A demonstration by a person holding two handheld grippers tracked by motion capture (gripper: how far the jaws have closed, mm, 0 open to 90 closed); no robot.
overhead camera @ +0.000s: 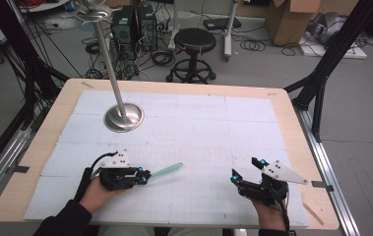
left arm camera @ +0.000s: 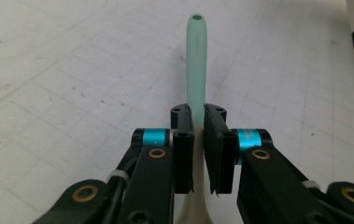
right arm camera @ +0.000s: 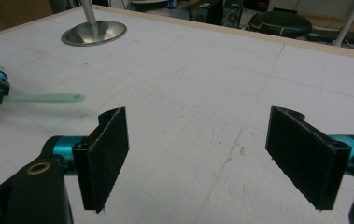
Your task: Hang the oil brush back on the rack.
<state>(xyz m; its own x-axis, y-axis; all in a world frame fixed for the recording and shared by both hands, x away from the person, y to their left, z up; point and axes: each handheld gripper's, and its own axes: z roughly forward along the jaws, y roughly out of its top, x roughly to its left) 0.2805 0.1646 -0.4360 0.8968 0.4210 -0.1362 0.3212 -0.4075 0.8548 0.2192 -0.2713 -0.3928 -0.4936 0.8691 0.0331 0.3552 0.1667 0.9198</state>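
Holding the mint-green spoon [left arm camera: 196, 70] in my left gripper [overhead camera: 144, 177], I have the jaws closed tight on its handle near the tabletop's near left part. Its long axis runs straight out from the jaws toward my right gripper [overhead camera: 245, 173], which waits wide open and empty, well apart. The steel stand [overhead camera: 123, 117] sits toward the far left corner.

The left gripper [overhead camera: 144, 176] sits low near the front-left part of the table, held in the person's left hand [overhead camera: 98, 192], whose dark sleeve [overhead camera: 63, 222] comes in from the front edge. It points level toward the table's middle, and its jaws are pinched tight on a thin handle. The right gripper [overhead camera: 245, 169] rests near the front-right corner in the right hand [overhead camera: 268, 211], angled toward the far left, with its jaws spread wide and nothing between them.
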